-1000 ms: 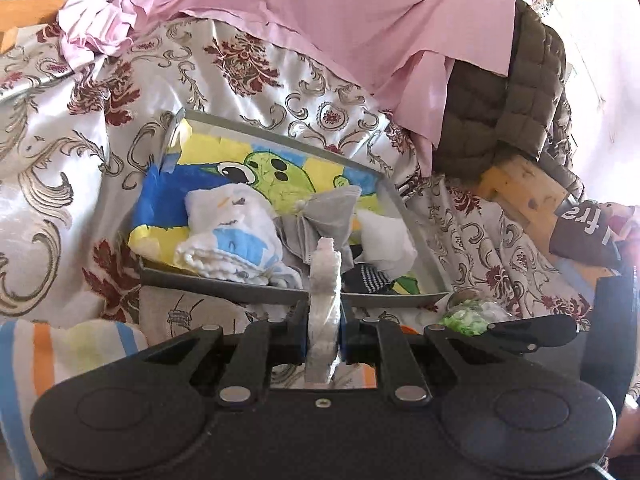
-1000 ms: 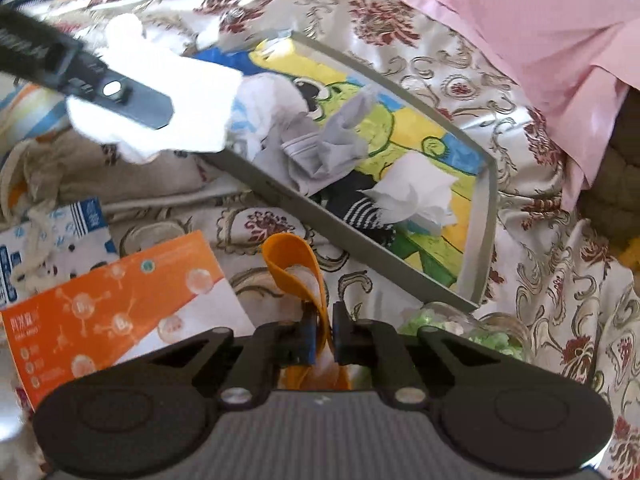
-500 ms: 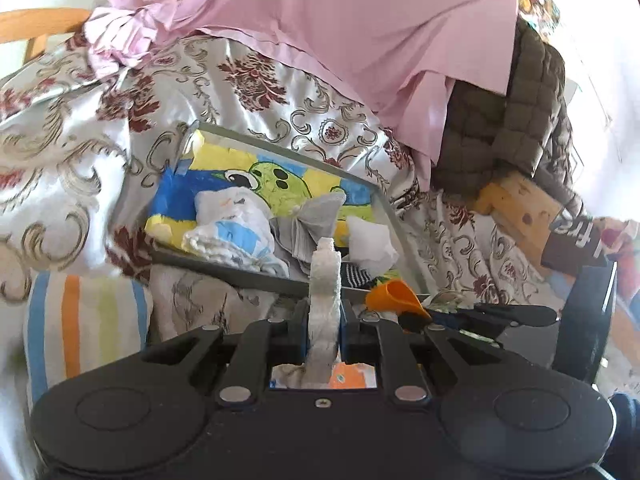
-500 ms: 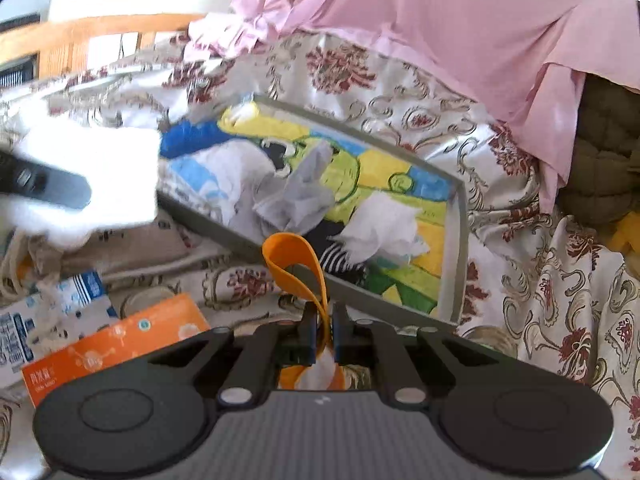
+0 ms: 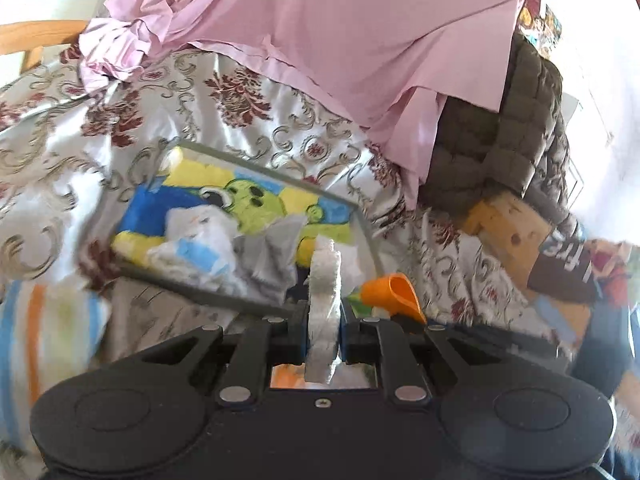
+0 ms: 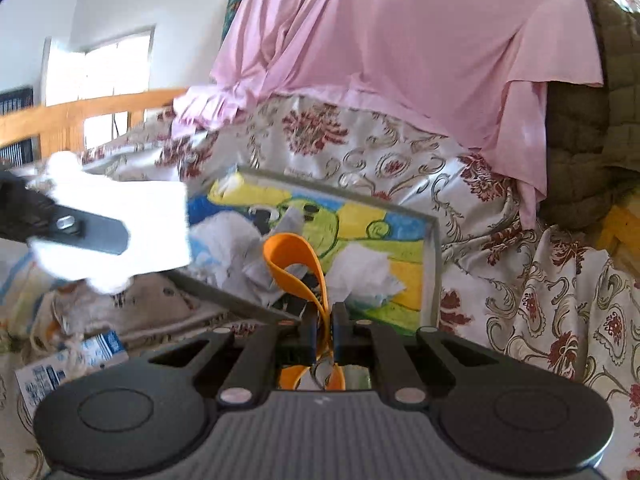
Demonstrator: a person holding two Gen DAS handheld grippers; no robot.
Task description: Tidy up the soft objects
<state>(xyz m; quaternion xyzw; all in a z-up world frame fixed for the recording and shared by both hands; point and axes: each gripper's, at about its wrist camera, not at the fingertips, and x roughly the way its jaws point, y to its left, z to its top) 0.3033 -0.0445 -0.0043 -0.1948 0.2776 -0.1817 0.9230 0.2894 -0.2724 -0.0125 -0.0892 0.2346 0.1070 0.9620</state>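
Note:
My left gripper is shut on a folded white towel that stands edge-on between its pads. The same towel shows as a broad white slab at the left of the right wrist view. My right gripper is shut on an orange soft band that loops up above its fingers; the band also shows in the left wrist view. Both hang in front of a grey-rimmed tray with a cartoon lining, holding a white-and-blue cloth, a grey cloth and white tissue.
The tray lies on a floral satin bedspread. A pink sheet and a dark quilted jacket are heaped behind. A striped cloth lies at the left, a blue-and-white packet and a beige bag near the front.
Both grippers have risen and drawn back from the tray, each keeping its grip. The orange band has come into the left wrist view and the right gripper has rolled level.

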